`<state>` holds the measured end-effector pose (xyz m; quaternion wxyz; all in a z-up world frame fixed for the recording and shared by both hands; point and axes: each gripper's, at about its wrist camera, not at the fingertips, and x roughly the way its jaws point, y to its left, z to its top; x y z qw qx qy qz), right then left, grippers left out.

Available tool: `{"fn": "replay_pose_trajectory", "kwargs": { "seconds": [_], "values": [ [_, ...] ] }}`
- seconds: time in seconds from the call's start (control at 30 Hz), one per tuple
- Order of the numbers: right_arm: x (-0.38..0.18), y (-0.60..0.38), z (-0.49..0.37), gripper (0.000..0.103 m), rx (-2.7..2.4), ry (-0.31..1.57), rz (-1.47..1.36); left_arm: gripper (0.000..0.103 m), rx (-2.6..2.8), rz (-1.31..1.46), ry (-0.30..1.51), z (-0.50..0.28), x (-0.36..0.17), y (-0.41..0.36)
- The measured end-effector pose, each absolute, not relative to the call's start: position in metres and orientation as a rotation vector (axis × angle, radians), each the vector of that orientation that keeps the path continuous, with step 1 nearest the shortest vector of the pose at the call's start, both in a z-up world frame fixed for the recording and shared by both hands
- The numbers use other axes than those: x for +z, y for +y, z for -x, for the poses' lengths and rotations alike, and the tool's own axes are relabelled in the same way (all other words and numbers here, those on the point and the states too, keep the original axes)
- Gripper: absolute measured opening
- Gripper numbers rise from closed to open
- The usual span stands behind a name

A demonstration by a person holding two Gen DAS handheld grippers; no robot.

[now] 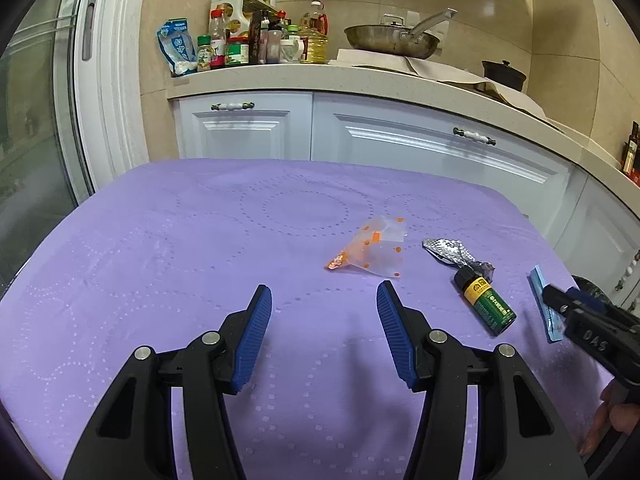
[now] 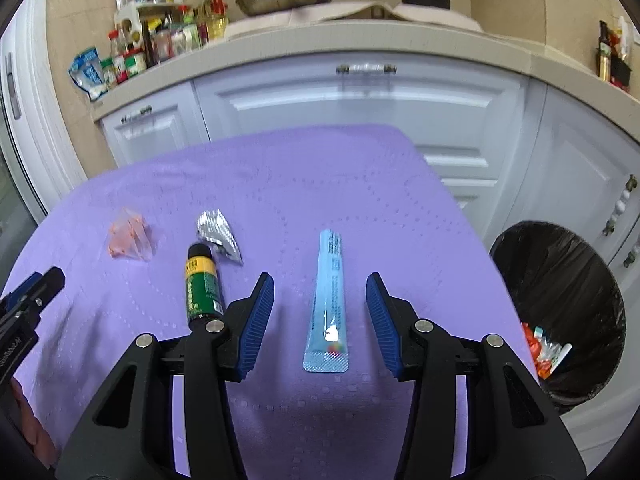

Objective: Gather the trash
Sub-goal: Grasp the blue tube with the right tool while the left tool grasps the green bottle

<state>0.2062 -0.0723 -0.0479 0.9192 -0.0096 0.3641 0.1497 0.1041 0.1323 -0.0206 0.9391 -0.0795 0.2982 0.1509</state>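
Observation:
On the purple tablecloth [image 1: 200, 240] lie a clear wrapper with orange dots [image 1: 372, 250], a crumpled silver foil [image 1: 450, 250], a small green and yellow bottle [image 1: 486, 300] on its side and a long blue sachet [image 2: 328, 300]. My left gripper [image 1: 324, 300] is open and empty, just short of the orange-dotted wrapper. My right gripper [image 2: 320, 292] is open, its fingers on either side of the blue sachet, which lies flat on the cloth. The sachet [image 1: 546, 308] shows at the right of the left wrist view, partly hidden by the right gripper. The wrapper [image 2: 130, 238], foil [image 2: 218, 234] and bottle [image 2: 202, 284] lie left of the right gripper.
A black-lined trash bin [image 2: 560, 308] with some wrappers inside stands on the floor right of the table. White cabinets [image 1: 400, 140] and a counter with bottles [image 1: 248, 40] and a pan [image 1: 392, 38] lie behind. A glass door [image 1: 28, 160] is at the left.

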Motion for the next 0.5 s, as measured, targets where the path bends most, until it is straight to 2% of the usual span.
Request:
{"fn": "replay_pose_trajectory", "kwargs": {
  "seconds": [0.1,0.13,0.3,0.5],
  "values": [
    [-0.052,-0.070,-0.210,0.043,0.303,0.778,0.025,0.058,0.292,0.169,0.612,-0.107,-0.021,0.131],
    [-0.054,-0.071,-0.211,0.036,0.303,0.790,0.022,0.058,0.286,0.170,0.613,-0.107,-0.022,0.129],
    [-0.062,-0.071,-0.216,0.021,0.307,0.838,0.027,0.058,0.258,0.163,0.624,-0.111,-0.023,0.121],
    [-0.059,-0.075,-0.215,0.019,0.320,0.826,0.014,0.059,0.227,0.166,0.633,-0.118,-0.023,0.106]
  ]
}}
